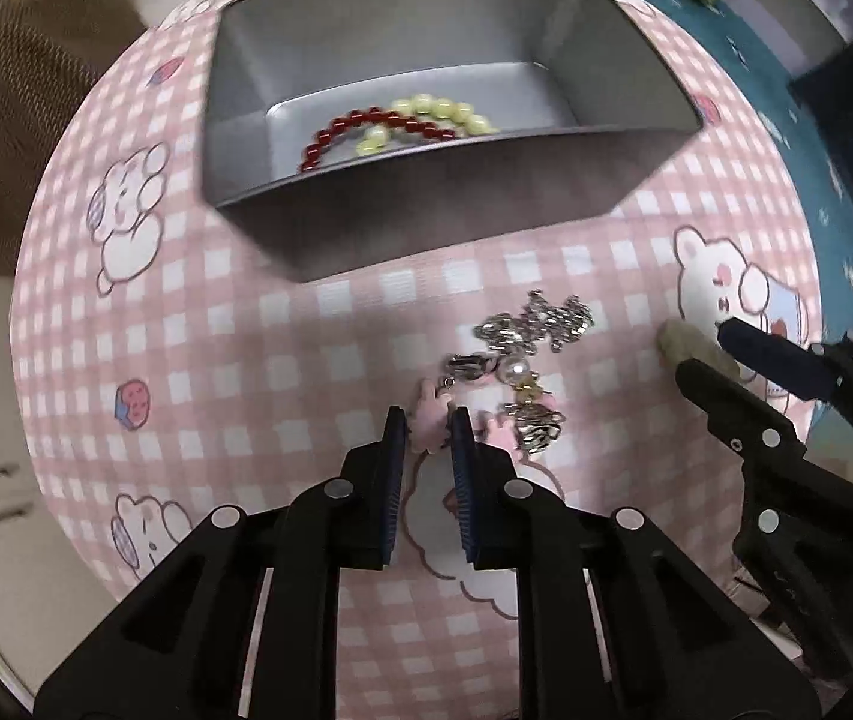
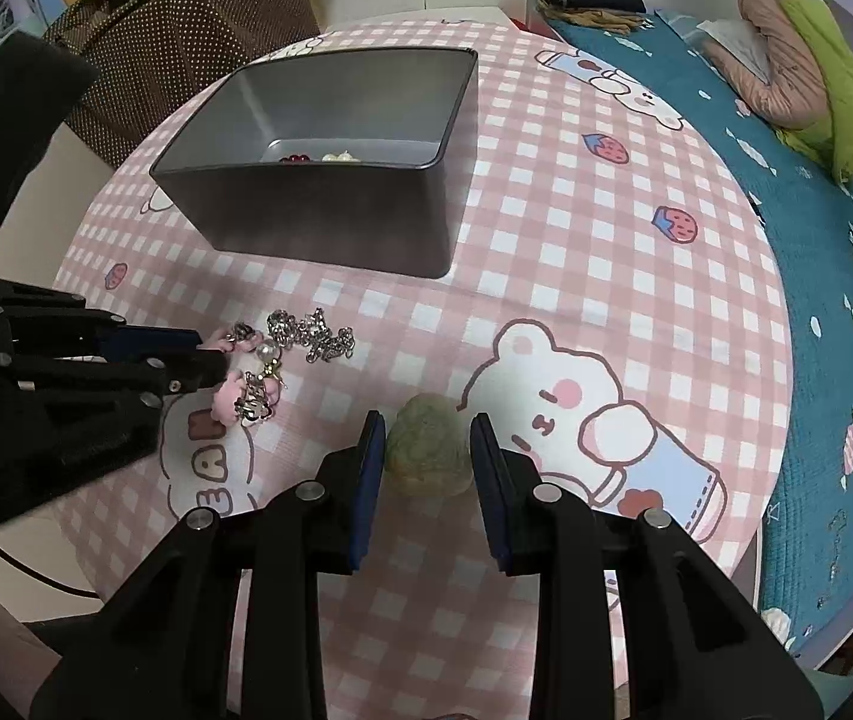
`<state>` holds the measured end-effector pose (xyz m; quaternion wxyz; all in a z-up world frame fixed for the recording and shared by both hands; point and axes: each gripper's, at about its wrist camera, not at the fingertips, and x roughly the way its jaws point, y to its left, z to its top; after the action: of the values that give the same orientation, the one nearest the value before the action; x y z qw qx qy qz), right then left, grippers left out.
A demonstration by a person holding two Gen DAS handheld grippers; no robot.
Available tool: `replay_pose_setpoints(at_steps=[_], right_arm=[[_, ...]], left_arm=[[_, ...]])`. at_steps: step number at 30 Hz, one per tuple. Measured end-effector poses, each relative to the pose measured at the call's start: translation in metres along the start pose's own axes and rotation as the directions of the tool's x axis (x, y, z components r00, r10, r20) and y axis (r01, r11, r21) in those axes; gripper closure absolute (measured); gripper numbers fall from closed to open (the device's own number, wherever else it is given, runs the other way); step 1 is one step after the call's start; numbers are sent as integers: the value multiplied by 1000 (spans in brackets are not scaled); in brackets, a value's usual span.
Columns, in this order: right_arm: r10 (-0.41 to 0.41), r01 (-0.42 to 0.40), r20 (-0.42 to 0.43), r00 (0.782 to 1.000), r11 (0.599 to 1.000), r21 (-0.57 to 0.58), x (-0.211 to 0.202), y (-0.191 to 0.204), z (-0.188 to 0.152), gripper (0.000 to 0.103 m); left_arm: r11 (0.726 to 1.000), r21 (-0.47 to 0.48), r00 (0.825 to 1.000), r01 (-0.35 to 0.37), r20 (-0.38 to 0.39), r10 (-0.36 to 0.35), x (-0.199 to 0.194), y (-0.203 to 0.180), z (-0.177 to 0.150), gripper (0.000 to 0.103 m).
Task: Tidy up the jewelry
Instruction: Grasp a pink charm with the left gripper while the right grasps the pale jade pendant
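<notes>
A tangle of silver chain [image 1: 537,318] [image 2: 312,333] with a pearl [image 1: 513,369] and pink charms lies on the pink checked cloth. My left gripper [image 1: 428,426] [image 2: 213,354] points down and is shut on one pink charm [image 1: 429,438]. A lumpy pale green stone piece [image 2: 426,456] [image 1: 675,343] sits between the pads of my right gripper [image 2: 426,420] [image 1: 702,348], which is shut on it. Behind stands a grey metal box [image 1: 426,210] [image 2: 306,222] holding a red bead bracelet [image 1: 366,123] [image 2: 294,159] and a yellow-green bead bracelet [image 1: 444,111].
The round table's edge [image 2: 774,312] curves close on the right, against a teal bedspread [image 2: 816,240] with pink and green jackets [image 2: 798,78]. A brown dotted bag [image 2: 186,30] stands behind the table on the left. Bare cloth [image 2: 576,228] lies right of the box.
</notes>
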<state>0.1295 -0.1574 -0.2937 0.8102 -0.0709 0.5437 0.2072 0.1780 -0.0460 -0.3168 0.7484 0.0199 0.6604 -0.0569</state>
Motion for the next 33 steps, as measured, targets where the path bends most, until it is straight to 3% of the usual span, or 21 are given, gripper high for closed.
replay_pose_setpoints(at_steps=[2,3,8,12,13,15,17,21,25,28,30,33], right_arm=[[2,-2,3,1000,1000,1,-1,-2,2,77],[6,-6,6,1000,1000,2,-2,-3,2,83],[28,-28,23,999,1000,5,-8,-5,10,85],[38,-38,4,999,999,28,-3,-8,12,84],[46,-46,6,999,998,42,-4,-11,12,82],[49,-50,7,999,997,67,-4,-18,10,66],[34,-33,-8,999,996,85,-1,-25,9,59],[43,-38,-52,998,995,95,12,-28,3,56],[21,-19,-35,999,998,60,15,-21,1,52],[0,0,-32,999,1000,27,18,-12,1,60],[29,-28,-31,999,999,27,18,-8,1,74],[59,-58,-38,998,998,33,19,-3,0,86]], left_arm=[[1000,-8,1000,18,4,-18,-2,3,-1,88],[999,-15,999,44,1,-44,-3,6,-1,88],[994,-56,996,92,21,-91,-15,21,-4,88],[994,-52,995,97,41,-95,-25,11,-5,88],[993,-55,994,103,43,-100,-26,15,-6,88],[992,-61,993,113,51,-110,-31,22,-12,88],[991,-61,992,118,56,-115,-36,26,-12,88],[988,-85,990,132,61,-127,-41,42,-15,88],[985,-96,988,144,67,-138,-47,56,-16,88],[984,-101,988,148,57,-143,-45,60,-21,88],[983,-100,988,151,57,-146,-45,61,-21,88],[984,-96,988,151,61,-145,-46,62,-21,88]])
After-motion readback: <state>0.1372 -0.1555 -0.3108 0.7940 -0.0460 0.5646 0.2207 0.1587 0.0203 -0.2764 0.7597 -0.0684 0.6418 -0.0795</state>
